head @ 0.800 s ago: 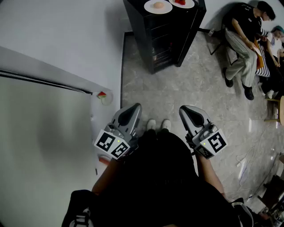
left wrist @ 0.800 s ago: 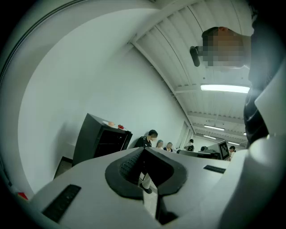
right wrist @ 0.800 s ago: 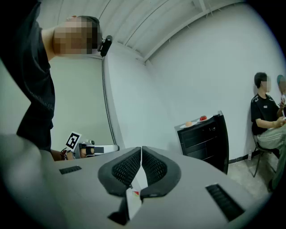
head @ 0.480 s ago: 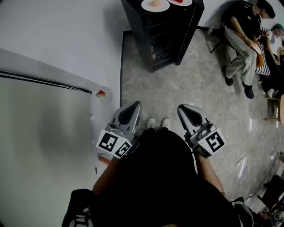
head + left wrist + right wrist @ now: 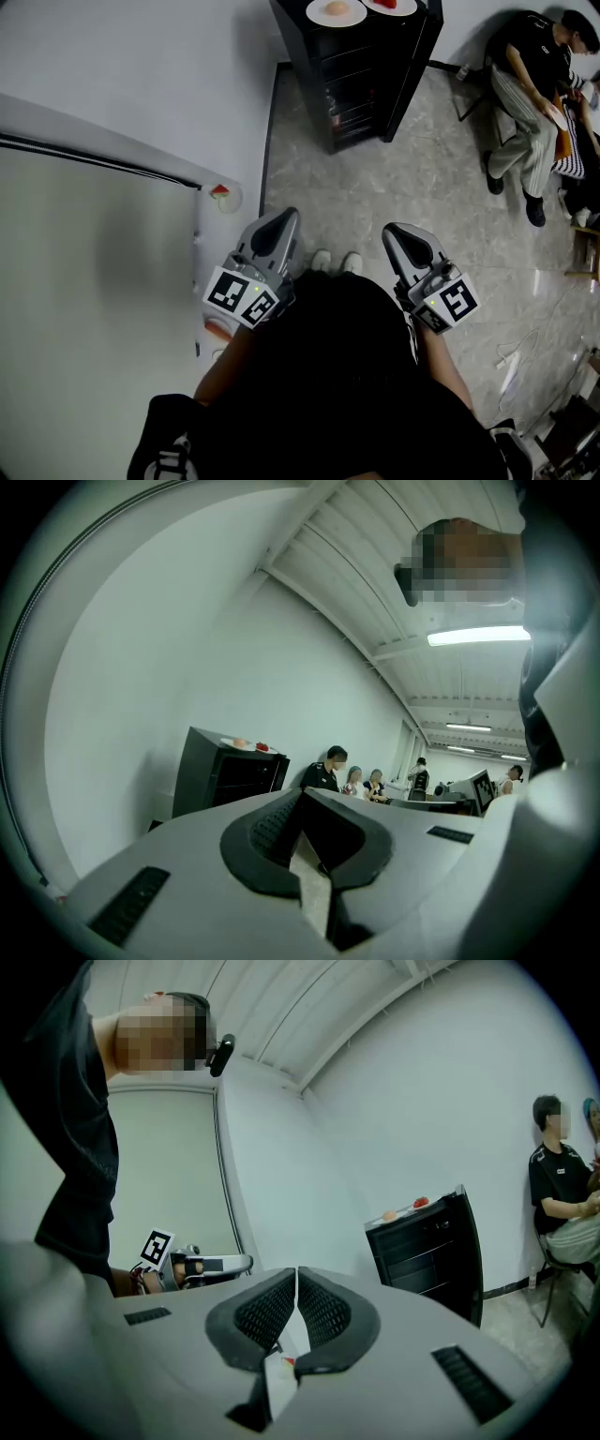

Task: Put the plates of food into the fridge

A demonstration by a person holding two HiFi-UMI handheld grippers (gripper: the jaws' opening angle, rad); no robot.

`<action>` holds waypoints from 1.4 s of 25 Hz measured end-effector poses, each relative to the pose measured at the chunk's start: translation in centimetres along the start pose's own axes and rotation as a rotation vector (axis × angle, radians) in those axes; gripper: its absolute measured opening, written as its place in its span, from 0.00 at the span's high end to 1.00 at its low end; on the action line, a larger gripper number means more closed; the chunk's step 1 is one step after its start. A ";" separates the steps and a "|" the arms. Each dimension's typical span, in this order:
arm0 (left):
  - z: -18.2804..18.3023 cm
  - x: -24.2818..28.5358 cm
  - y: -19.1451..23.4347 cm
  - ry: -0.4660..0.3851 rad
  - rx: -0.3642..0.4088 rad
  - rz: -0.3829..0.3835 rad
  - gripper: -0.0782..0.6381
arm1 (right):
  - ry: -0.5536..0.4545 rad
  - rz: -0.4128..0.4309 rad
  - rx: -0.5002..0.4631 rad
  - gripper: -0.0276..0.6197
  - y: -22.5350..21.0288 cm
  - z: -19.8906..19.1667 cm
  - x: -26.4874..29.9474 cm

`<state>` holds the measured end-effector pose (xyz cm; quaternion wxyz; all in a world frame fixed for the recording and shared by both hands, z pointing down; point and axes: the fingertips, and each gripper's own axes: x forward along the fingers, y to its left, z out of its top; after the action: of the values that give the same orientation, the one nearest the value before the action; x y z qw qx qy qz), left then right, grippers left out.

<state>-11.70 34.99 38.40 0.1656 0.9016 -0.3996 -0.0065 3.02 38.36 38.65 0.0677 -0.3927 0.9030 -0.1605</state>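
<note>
Left gripper [image 5: 281,225], head view: it is hanging at waist height, pointing forward over the floor, with its jaws drawn to a single point. Right gripper [image 5: 399,234] is sitting beside it in the same pose, the two well apart. Fridge [image 5: 361,84] is standing ahead against the wall, well away from both, and its door looks shut. Two plates are resting on its top: left plate [image 5: 336,12] carrying something pale orange, right plate [image 5: 394,5] carrying red food. People are sitting off to the right.

Left gripper view: the jaw tips are meeting with nothing between them. The gripper is tipping slightly downward, and the fridge is showing ahead and to the left.

Right gripper view: the pads are pressing together down to a thin slit, and nothing is held. The gripper is pointing level, with the fridge showing to the right.

Judgement: the approach is in hand and no plate is being handled yet. The next move calls for walking up to the fridge, spreading the jaws and probably opening the door before lifting a plate by its rim.
</note>
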 end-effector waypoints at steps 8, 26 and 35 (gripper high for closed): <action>-0.1 1.3 -0.7 -0.025 -0.016 0.049 0.86 | -0.002 0.020 0.051 0.91 -3.8 0.3 -1.1; 0.7 8.5 3.4 -0.014 -0.022 0.051 0.86 | -0.017 0.042 0.055 0.91 -10.1 0.7 2.9; 2.9 13.8 8.3 -0.004 -0.042 -0.004 0.86 | 0.018 -0.004 0.029 0.91 -13.7 2.2 9.2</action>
<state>-8.65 18.95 39.81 0.1836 0.8987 -0.3980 -0.0170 6.72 22.38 41.31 0.0646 -0.3921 0.9004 -0.1772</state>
